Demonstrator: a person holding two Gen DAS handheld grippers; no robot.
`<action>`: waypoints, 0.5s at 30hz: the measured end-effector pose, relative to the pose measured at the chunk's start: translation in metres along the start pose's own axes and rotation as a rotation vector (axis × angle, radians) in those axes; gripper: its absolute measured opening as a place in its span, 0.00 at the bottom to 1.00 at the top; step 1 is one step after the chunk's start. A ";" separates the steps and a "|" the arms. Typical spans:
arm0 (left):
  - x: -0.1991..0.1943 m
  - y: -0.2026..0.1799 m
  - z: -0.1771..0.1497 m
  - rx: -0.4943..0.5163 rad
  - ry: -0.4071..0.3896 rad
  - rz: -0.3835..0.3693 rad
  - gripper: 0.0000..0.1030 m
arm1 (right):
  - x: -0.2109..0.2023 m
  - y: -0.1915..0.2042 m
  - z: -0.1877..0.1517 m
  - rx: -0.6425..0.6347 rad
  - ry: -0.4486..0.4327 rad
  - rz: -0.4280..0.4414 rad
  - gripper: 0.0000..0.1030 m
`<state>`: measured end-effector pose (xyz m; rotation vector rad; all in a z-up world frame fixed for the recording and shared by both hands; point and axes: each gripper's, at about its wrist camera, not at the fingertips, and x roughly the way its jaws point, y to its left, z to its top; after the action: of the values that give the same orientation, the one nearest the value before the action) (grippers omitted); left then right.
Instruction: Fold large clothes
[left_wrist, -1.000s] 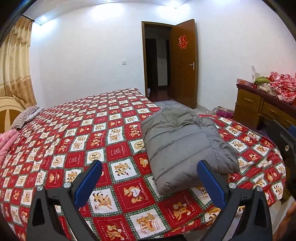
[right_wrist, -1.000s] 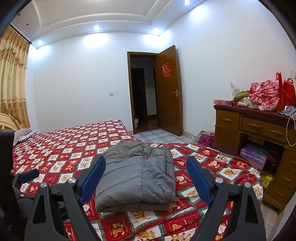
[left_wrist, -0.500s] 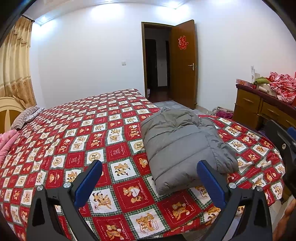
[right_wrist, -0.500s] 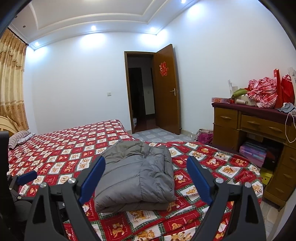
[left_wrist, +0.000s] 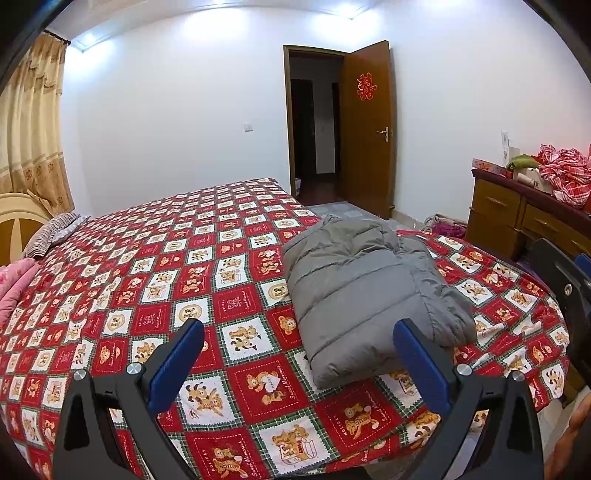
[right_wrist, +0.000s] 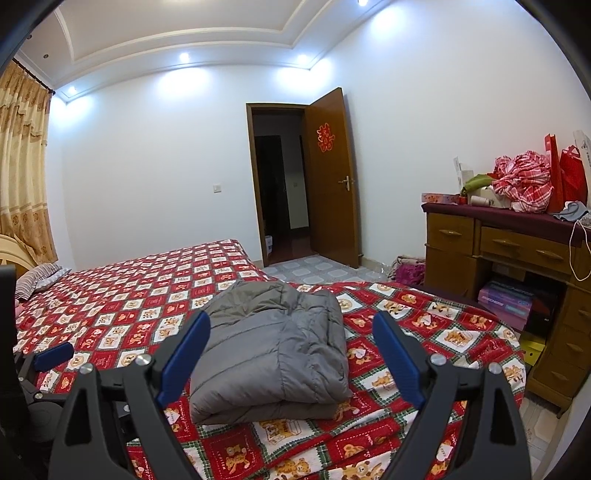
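Left wrist view: left gripper (left_wrist: 297, 345) jaws spread wide, holding nothing, hanging above the near part of the bed (left_wrist: 155, 280). Grey puffer jacket (left_wrist: 365, 295) lies on the bedspread toward the near right corner, already doubled into a compact block, layers stacked, long axis running away from camera. Gripper is clear of it, not touching. Judgement: folding looks done or close to it; step in hand reads as a pull-back or check. If one more fold is wanted, next move calls for dropping to the near short edge and pinching all the thick layers at once. Puffy fill will likely spring back, so a deep bite is needed. Lots of open bedspread to the left and far side; bed edge close at the right and front. Dresser (left_wrist: 517, 221) stands beyond the right edge, well apart from the jacket

Right wrist view: right gripper (right_wrist: 291, 347) jaws also wide apart, empty, raised above and short of the jacket (right_wrist: 273, 350). The jacket's near folded edge shows stacked layers, the bottom one poking out a bit. Left gripper tip (right_wrist: 51, 356) visible at far left, low over the bed. Open room: bedspread free around the bundle; bed drops off just right of it, with floor (right_wrist: 317, 271) and dresser (right_wrist: 498, 251) past that, so sliding the bundle rightward risks it going over
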<state>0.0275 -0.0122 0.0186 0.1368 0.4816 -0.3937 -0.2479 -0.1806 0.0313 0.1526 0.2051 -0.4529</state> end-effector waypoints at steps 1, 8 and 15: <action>0.000 0.000 0.000 0.000 0.000 -0.001 0.99 | 0.000 0.000 0.000 0.000 0.000 0.000 0.89; -0.001 -0.001 0.001 0.001 -0.006 0.005 0.99 | 0.000 0.000 0.000 -0.001 0.001 0.000 0.89; -0.001 -0.001 0.001 0.002 -0.007 0.009 0.99 | 0.003 -0.003 0.000 0.002 0.005 0.003 0.89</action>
<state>0.0266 -0.0134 0.0199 0.1395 0.4737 -0.3855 -0.2467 -0.1841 0.0306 0.1555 0.2090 -0.4502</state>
